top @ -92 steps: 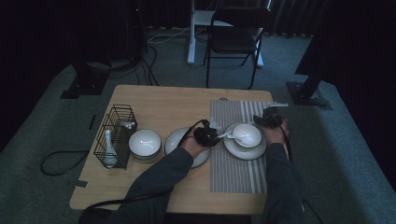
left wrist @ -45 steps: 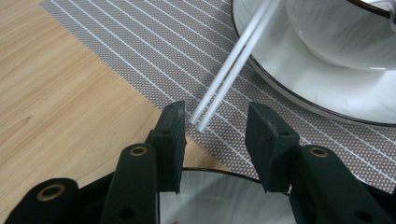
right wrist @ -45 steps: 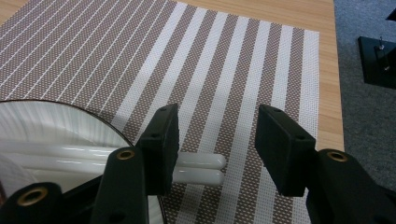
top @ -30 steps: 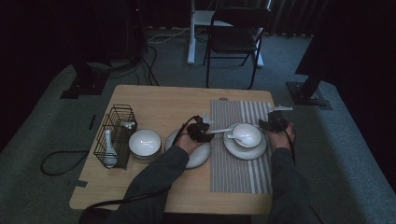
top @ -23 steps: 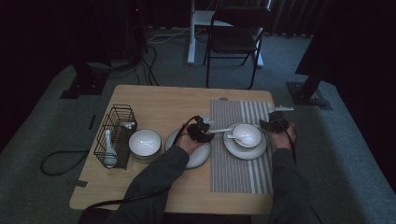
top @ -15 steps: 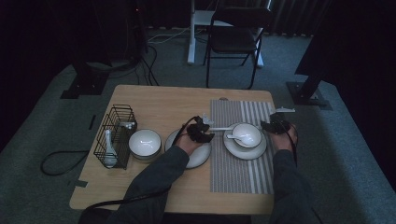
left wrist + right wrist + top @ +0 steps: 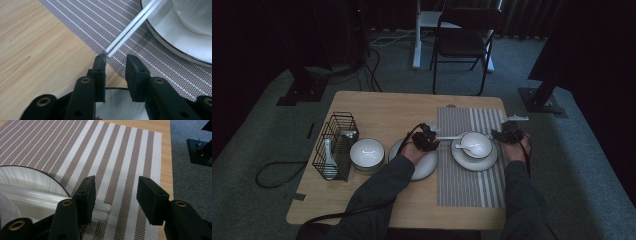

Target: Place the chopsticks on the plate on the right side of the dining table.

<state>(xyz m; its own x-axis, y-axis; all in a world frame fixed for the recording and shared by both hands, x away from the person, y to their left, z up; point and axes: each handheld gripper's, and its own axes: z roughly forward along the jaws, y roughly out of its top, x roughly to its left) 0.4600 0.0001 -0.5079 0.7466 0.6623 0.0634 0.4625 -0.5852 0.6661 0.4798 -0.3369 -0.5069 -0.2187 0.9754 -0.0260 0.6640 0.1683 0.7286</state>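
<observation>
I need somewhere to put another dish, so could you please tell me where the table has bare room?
The far wood behind the wire basket and striped placemat is bare, as is the mat's near half. The middle row is crowded: white bowl, empty plate, bowl on plate.

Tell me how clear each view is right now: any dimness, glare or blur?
High view: dim, murky surroundings, chopsticks barely resolved. Left gripper view: bright, sharp on chopsticks; soft sheen on the plate. Right gripper view: sharp placemat, glare on plate.

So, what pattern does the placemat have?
Brown and white stripes on the placemat, clearest in the right gripper view.
</observation>
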